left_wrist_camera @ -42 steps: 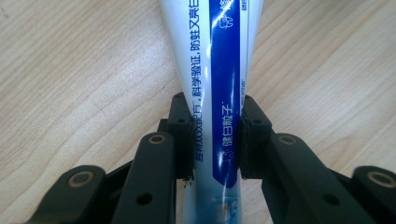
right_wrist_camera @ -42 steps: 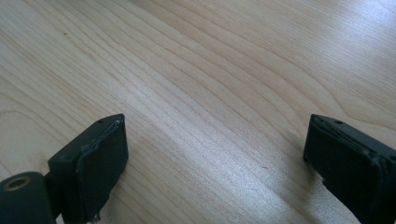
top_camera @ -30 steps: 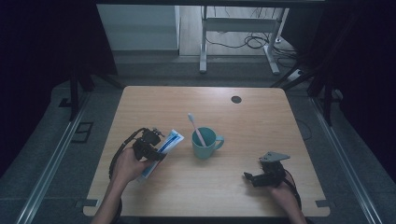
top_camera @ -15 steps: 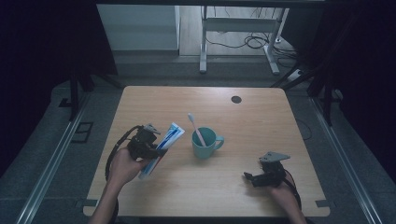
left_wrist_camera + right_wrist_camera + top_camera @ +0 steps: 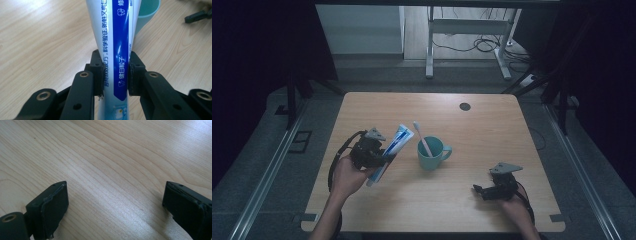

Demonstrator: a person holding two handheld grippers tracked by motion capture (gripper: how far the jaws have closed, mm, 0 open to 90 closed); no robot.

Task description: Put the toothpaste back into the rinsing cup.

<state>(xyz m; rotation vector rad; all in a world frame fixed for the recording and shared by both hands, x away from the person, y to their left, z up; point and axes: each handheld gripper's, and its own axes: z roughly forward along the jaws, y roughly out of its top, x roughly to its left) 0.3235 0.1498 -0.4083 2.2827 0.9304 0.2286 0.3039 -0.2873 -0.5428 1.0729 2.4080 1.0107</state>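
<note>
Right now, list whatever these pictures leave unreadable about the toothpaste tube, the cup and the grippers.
- Toothpaste tube: both ends are cut off by the top and bottom edges of the left gripper view; in the high view the left gripper covers its middle.
- Teal cup: its contents below the toothbrush are too small to tell in the high view.
- Right gripper: its jaw tips are too small and dark in the high view.
</note>
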